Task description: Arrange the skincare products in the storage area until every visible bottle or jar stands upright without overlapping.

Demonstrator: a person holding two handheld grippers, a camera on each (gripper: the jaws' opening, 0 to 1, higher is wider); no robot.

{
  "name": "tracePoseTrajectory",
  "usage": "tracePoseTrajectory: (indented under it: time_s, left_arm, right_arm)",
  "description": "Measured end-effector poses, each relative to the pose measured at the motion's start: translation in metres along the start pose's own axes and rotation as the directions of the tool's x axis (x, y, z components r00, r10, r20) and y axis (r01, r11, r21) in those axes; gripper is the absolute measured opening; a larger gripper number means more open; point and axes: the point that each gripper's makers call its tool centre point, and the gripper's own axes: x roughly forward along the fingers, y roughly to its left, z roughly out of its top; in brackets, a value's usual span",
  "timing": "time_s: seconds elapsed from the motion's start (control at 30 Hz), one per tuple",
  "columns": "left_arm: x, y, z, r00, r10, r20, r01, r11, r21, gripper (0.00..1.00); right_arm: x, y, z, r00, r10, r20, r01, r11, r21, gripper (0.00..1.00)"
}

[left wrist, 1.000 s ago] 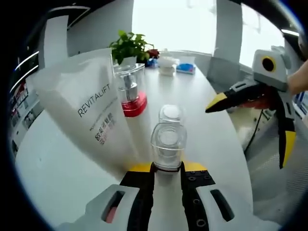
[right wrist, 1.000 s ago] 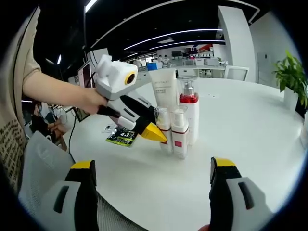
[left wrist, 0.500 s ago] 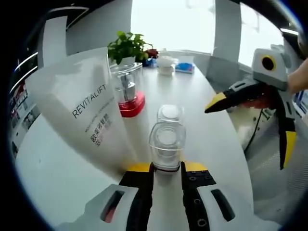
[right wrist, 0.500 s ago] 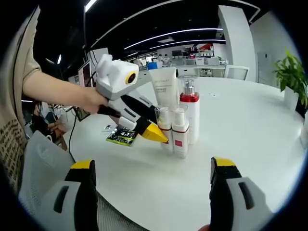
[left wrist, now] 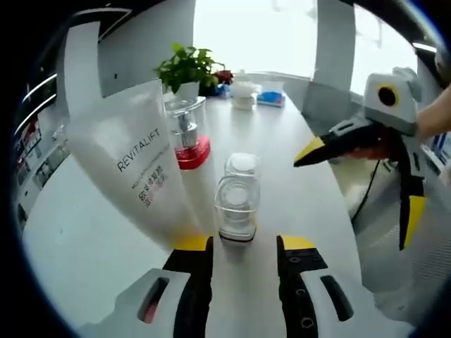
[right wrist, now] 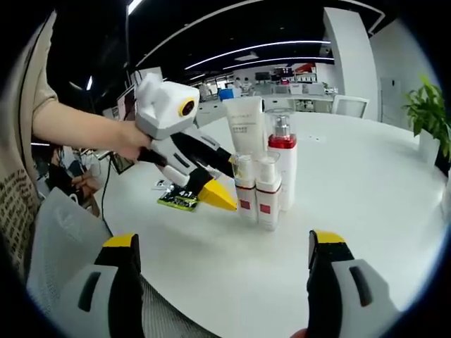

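1. Four skincare products stand upright in a tight cluster on the white counter [right wrist: 366, 211], their long axes vertical and caps pointing up.
2. In the right gripper view, the near small bottle [right wrist: 268, 201] and the second small bottle [right wrist: 245, 190] stand side by side at the front of the cluster, each with a clear cap and a red label band.
3. Behind them rises the taller pump bottle [right wrist: 283, 165] with its red collar, and beside it the white tube [right wrist: 247, 130], standing on its cap end.
4. In the left gripper view, the tube [left wrist: 137, 176] reads "REVITALIFT" and leans toward the left of the picture; the pump bottle [left wrist: 190, 158] stands just beside it.
5. The left gripper [left wrist: 244, 248] has its jaws apart, yellow tips on either side of one small bottle [left wrist: 236, 209] at its base, with visible gaps; neither tip touches it.
6. The other small bottle [left wrist: 242, 167] stands just behind the first, in line with the gap between the jaws.
7. From the right gripper view, the left gripper [right wrist: 215, 197] reaches in from the left, held by a hand [right wrist: 130, 141], its yellow tip just beside the second small bottle.
8. The right gripper [right wrist: 222, 250] has its jaws wide apart, holding nothing, well back from the cluster.
9. A green-and-black packet [right wrist: 176, 199] lies flat on the counter under the left gripper.
10. A potted plant [left wrist: 189, 67] stands at the far end of the counter.
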Motion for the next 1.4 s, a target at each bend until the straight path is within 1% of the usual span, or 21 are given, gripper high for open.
tracePoseTrajectory:
  time_s: [0.2, 0.4, 0.53, 0.67, 0.8, 0.97, 1.03, 1.2, 1.27, 1.4]
  left_arm:
    - [-0.019, -0.003, -0.003, 1.0, 0.029, 0.008, -0.029, 0.999, -0.03, 0.39]
    - [-0.036, -0.008, -0.009, 0.998, 0.061, 0.012, -0.06, 0.995, -0.074, 0.47]
    - [-0.05, -0.012, -0.016, 0.996, 0.088, 0.013, -0.086, 0.989, -0.119, 0.53]
    - [-0.063, -0.018, -0.024, 0.994, 0.109, 0.005, -0.107, 0.981, -0.164, 0.56]
    - [-0.077, -0.023, -0.032, 0.991, 0.134, 0.004, -0.13, 0.969, -0.209, 0.6]
    - [-0.093, -0.028, -0.045, 0.987, 0.161, -0.015, -0.159, 0.95, -0.27, 0.67]
    - [-0.101, -0.03, -0.05, 0.984, 0.179, -0.021, -0.177, 0.938, -0.297, 0.69]
    - [-0.12, -0.033, -0.062, 0.973, 0.231, -0.029, -0.225, 0.901, -0.37, 0.76]
    - [-0.128, -0.035, -0.066, 0.965, 0.26, -0.029, -0.249, 0.879, -0.407, 0.79]
    - [-0.142, -0.039, -0.075, 0.953, 0.3, -0.029, -0.28, 0.846, -0.453, 0.83]
  right_arm:
    - [0.0, 0.0, 0.0, 1.0, 0.006, -0.002, -0.006, 1.0, -0.009, 0.99]
    - [-0.001, 0.002, 0.002, 1.0, 0.013, -0.003, -0.013, 1.0, -0.017, 0.99]
    - [-0.003, 0.004, 0.006, 1.0, 0.019, -0.002, -0.019, 0.999, -0.029, 0.99]
    - [-0.005, 0.005, 0.013, 1.0, 0.021, 0.008, -0.021, 0.999, -0.039, 0.99]
    - [-0.006, 0.007, 0.02, 0.999, 0.024, 0.028, -0.023, 0.999, -0.03, 0.99]
    - [-0.005, 0.012, 0.024, 0.999, 0.039, 0.036, -0.038, 0.999, -0.025, 0.99]
    - [-0.004, 0.016, 0.025, 0.998, 0.049, 0.038, -0.048, 0.998, -0.029, 0.99]
    - [-0.003, 0.024, 0.028, 0.997, 0.071, 0.037, -0.07, 0.997, -0.039, 0.99]
    - [-0.003, 0.027, 0.029, 0.996, 0.08, 0.041, -0.079, 0.996, -0.04, 0.99]
    - [-0.005, 0.031, 0.027, 0.995, 0.091, 0.039, -0.089, 0.995, -0.041, 0.99]
